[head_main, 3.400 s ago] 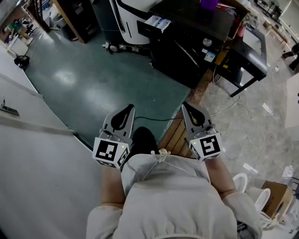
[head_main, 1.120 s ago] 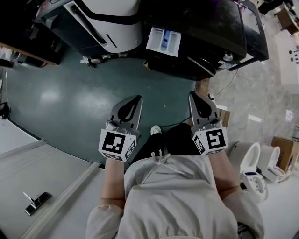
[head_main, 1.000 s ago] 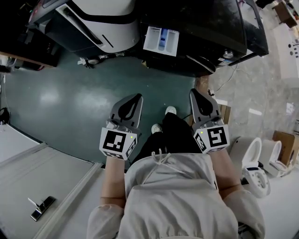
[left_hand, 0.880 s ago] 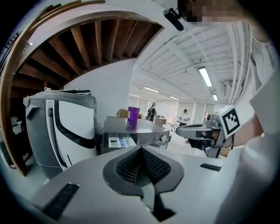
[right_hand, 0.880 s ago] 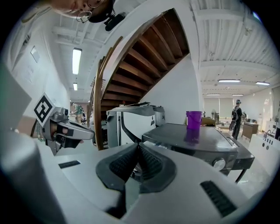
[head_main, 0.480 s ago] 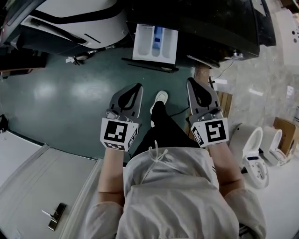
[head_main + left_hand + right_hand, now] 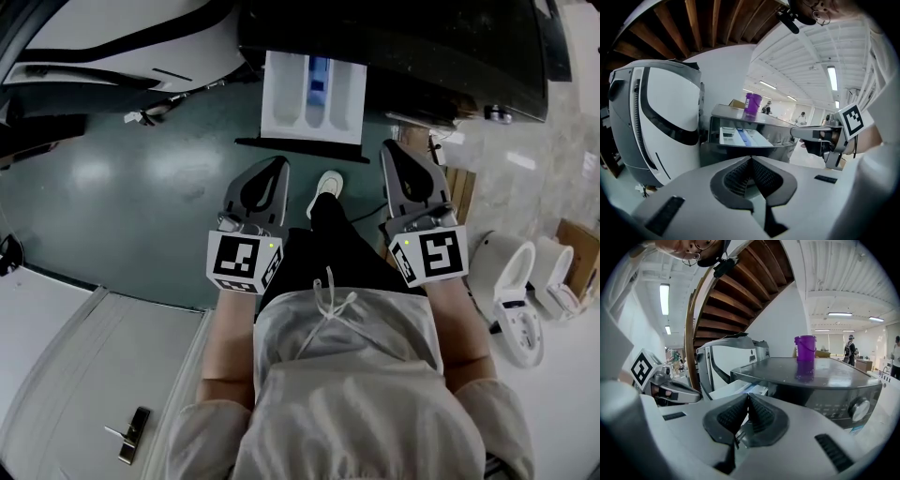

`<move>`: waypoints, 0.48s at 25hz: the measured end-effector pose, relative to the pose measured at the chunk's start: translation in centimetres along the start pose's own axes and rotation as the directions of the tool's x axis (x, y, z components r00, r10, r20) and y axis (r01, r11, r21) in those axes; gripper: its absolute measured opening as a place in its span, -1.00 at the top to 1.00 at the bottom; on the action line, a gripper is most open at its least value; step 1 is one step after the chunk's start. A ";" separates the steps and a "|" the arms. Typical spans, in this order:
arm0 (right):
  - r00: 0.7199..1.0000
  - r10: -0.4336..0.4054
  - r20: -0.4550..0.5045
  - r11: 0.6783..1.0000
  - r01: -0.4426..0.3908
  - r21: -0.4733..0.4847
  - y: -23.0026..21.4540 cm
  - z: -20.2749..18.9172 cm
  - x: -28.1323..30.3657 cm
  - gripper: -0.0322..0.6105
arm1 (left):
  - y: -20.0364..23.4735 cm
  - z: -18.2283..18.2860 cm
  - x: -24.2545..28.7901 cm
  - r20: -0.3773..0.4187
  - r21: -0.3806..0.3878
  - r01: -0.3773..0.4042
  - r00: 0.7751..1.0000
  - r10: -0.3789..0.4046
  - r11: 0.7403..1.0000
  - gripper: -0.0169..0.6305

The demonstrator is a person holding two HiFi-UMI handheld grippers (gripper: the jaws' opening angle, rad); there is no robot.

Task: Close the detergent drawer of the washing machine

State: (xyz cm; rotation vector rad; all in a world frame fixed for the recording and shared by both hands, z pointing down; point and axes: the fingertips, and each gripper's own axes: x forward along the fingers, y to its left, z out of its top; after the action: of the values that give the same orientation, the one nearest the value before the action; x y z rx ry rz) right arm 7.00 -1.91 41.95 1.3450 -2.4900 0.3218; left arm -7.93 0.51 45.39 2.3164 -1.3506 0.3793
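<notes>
Head view dim, pale glare patches on green floor [image 7: 89, 173]. Both gripper views fisheye, black vignette corners, edges bent. Bright ceiling strip light [image 7: 833, 77]; glossy reflections on washing machine top [image 7: 825, 366].

text: none legible | brands: none legible | numbers: none legible

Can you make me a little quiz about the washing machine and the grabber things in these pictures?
1. True or false: the white plastic detergent drawer of the dark grey washing machine is pulled out.
2. What stands on top of the machine? A: a purple plastic cup. B: a red bowl. C: a green bottle.
3. Fill the gap: the jaws of the left gripper and the right gripper are both ____, with nothing held.

Key: 1 true; 2 A; 3 shut.
</notes>
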 end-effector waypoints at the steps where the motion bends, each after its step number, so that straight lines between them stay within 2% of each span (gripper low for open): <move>1: 1.000 -0.002 -0.005 1.000 0.002 0.008 -0.1 -0.3 0.2 0.88 | 0.3 -0.1 0.2 0.003 -0.013 -0.004 1.000 0.004 1.000 0.89; 5: 1.000 -0.004 -0.015 1.000 0.004 0.017 -0.5 -0.5 0.6 0.88 | 1.3 -0.1 0.7 0.017 -0.051 -0.009 1.000 0.010 0.999 0.89; 12: 1.000 0.000 -0.009 1.000 0.001 0.023 -1.3 0.3 2.0 0.88 | 1.7 0.5 1.8 -0.004 0.000 -0.012 1.000 0.012 1.000 0.89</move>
State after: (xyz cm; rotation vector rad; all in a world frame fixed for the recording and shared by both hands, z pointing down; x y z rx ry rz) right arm 7.04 -4.24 42.47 1.3496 -2.4855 0.3565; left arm -8.51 -1.81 46.13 2.3065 -1.3636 0.3874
